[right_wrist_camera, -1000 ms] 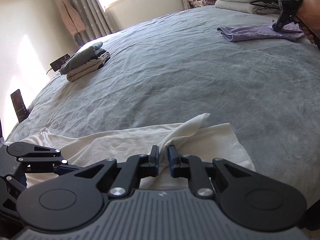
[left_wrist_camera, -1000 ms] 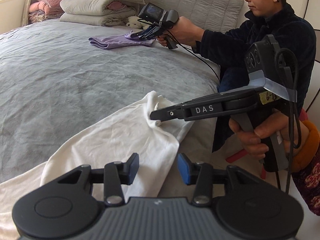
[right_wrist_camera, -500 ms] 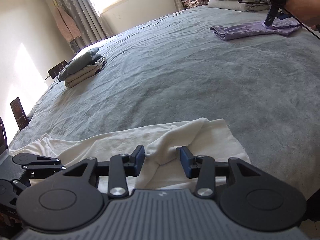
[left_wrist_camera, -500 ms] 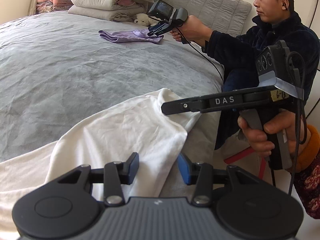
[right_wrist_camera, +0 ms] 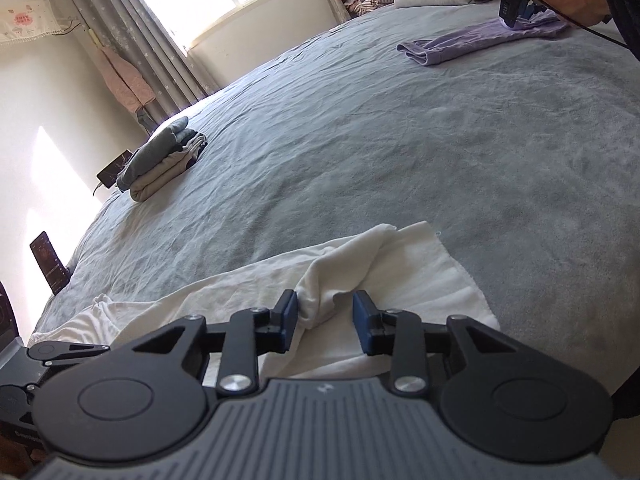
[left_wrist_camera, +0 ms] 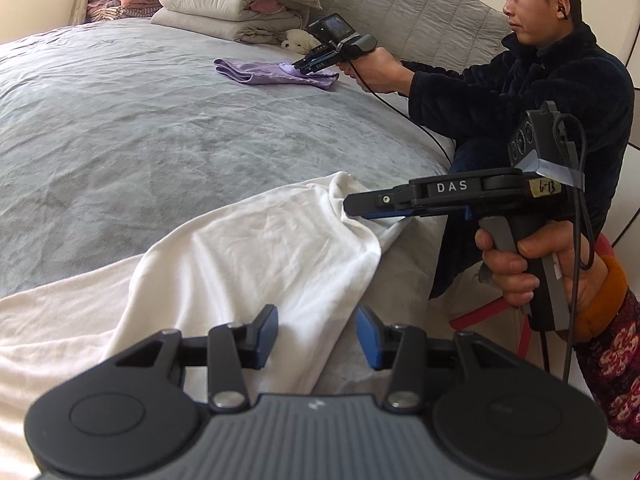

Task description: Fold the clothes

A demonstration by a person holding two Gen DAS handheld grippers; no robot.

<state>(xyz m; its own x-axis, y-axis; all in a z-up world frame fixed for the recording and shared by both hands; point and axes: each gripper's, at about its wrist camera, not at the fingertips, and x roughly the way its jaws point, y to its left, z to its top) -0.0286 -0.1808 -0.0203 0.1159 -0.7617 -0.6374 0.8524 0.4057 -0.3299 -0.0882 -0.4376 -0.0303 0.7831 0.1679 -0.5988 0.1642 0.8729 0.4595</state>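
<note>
White garment point(right_wrist_camera: 340, 280) | bunched fold between right hand-held gripper point(right_wrist_camera: 325, 322) pads | jaws closing, not yet pinching

Your left gripper point(left_wrist_camera: 316, 330): jaws apart, pads gripping nothing. Your right gripper point(right_wrist_camera: 325, 322): jaws closing, pads not yet pressing; your right hand point(left_wrist_camera: 536, 268) wraps its handle.
</note>
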